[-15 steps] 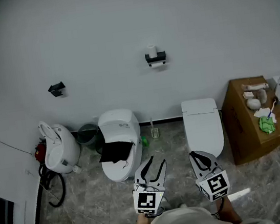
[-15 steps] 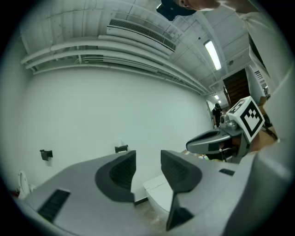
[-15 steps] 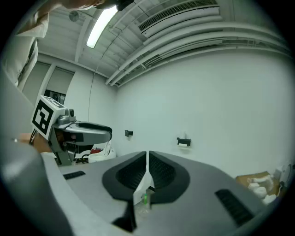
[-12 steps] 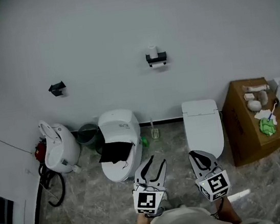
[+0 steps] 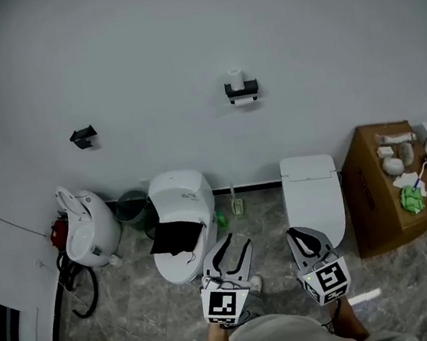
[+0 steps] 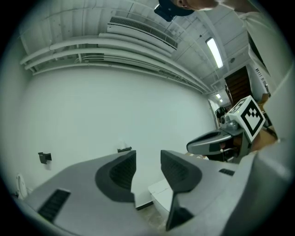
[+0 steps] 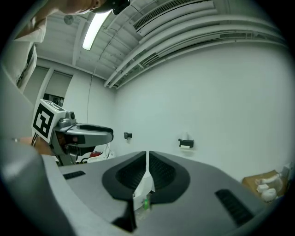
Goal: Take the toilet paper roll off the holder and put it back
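A white toilet paper roll [image 5: 236, 78] stands on top of a black holder [image 5: 241, 89] on the far wall, with a strip of paper hanging under it. Both grippers are held low and near me, far from the wall. My left gripper [image 5: 238, 243] has its jaws apart with nothing between them, which the left gripper view [image 6: 148, 159] also shows. My right gripper [image 5: 295, 235] is shut and empty, its pads almost touching in the right gripper view [image 7: 147, 156]. The holder [image 7: 186, 143] shows small ahead of the right jaws and tiny as the holder [image 6: 124, 150] past the left ones.
Two white toilets [image 5: 181, 217] [image 5: 309, 192] stand against the wall below the holder, with a third toilet [image 5: 87, 227] at the left. A cardboard box [image 5: 393, 188] with items on it is at the right. A second black fixture [image 5: 83, 136] hangs on the wall. Cables lie on the floor.
The head view has shifted slightly, so the holder and toilets sit a touch differently in frame. Both grippers keep their places and their jaw positions.
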{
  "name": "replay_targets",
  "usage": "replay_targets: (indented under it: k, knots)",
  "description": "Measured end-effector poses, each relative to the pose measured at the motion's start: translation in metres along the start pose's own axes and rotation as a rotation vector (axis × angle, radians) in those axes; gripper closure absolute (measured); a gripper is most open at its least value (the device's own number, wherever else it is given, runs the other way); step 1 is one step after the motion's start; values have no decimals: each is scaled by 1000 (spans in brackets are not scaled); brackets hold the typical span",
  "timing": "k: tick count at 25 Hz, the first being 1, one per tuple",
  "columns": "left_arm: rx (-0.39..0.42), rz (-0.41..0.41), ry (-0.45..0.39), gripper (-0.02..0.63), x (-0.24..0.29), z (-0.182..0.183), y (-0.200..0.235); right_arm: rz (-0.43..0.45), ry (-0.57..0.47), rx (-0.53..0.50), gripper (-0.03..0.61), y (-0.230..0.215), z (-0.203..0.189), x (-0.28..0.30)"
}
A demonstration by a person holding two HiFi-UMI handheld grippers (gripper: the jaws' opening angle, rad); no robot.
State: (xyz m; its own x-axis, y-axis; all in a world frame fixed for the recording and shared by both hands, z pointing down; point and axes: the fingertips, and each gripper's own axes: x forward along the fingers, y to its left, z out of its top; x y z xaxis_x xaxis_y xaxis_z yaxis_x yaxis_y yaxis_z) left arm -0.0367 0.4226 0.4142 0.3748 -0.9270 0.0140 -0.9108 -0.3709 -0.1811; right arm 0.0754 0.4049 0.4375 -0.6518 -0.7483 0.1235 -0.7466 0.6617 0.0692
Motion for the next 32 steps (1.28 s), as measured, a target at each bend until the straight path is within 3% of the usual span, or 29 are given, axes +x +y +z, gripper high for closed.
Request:
replay_targets:
  k: [13, 32]
  knots:
    - [-31, -37, -5, 439, 81, -18, 84, -38, 13, -7, 548, -27, 14, 101]
    - [-41, -174, -9, 440, 182, -37, 157, -159, 62, 13, 548, -73, 15, 208]
